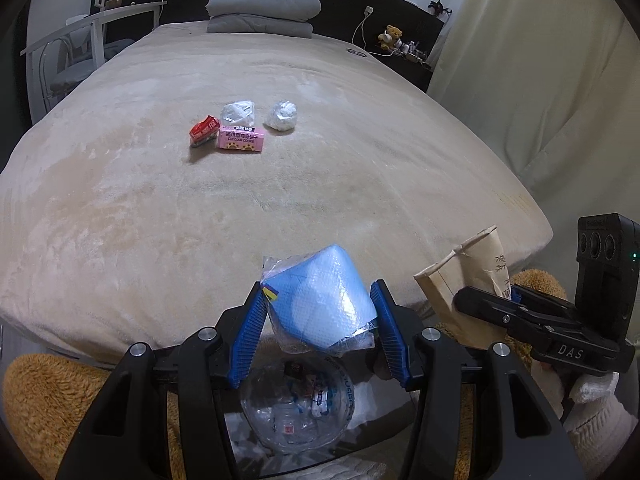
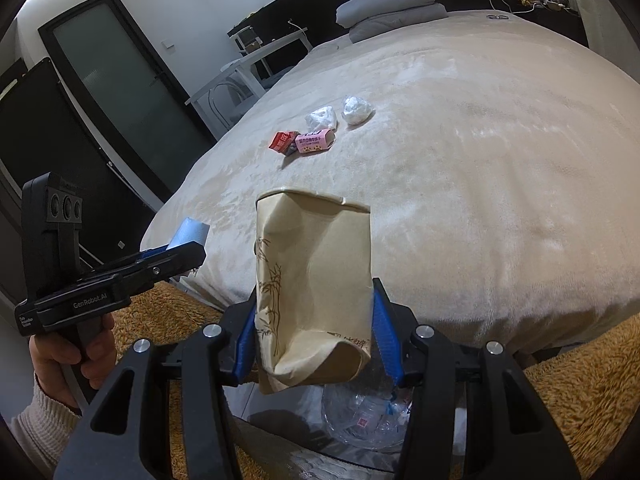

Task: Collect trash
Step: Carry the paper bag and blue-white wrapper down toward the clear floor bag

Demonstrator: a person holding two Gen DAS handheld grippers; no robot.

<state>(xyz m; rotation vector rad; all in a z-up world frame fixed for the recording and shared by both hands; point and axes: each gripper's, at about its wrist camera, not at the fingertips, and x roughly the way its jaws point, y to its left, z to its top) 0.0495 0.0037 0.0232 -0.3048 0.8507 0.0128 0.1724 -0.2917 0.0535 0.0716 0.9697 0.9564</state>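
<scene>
blue packet | tan bamboo-print bag | pink box

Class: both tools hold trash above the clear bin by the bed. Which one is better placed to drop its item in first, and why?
Probably the left tool. Its blue packet hangs directly over the clear bin, which is centred below it. The right tool holds the brown paper bag with the bin showing below and somewhat to its right.

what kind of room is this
Most likely a bedroom: a wide bed under a beige blanket, a folded grey duvet at its head, and a teddy bear on the shelf behind.
</scene>
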